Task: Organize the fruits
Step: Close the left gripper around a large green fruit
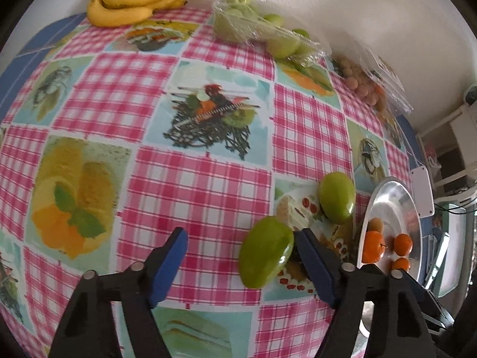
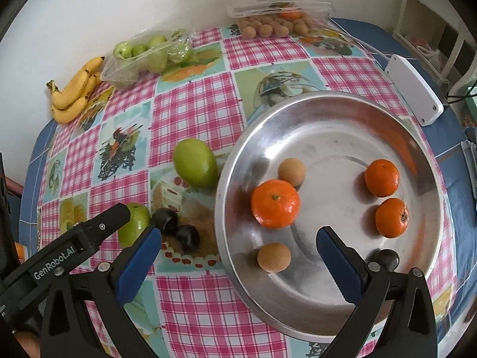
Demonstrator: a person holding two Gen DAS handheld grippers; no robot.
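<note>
Between our left gripper's (image 1: 243,264) spread jaws lies a smooth, glossy green fruit (image 1: 265,252), oval and a little lopsided; it sits against the right pad while the left pad stands clear of it, so nothing is pinched. Two dark plums (image 2: 176,228) lie just beside that fruit, seen from the right wrist. Just beyond the right jaw rests a second green fruit (image 1: 337,197) on the checked tablecloth (image 1: 193,185).

Our right gripper (image 2: 238,253) hangs with its jaws wide and empty over the near rim of a metal dish (image 2: 328,137). Beyond those jaws the dish holds three oranges (image 2: 275,203), two small tan round fruits (image 2: 273,257) and one dark one (image 2: 387,258). Far beyond lie bananas (image 1: 134,0).
</note>
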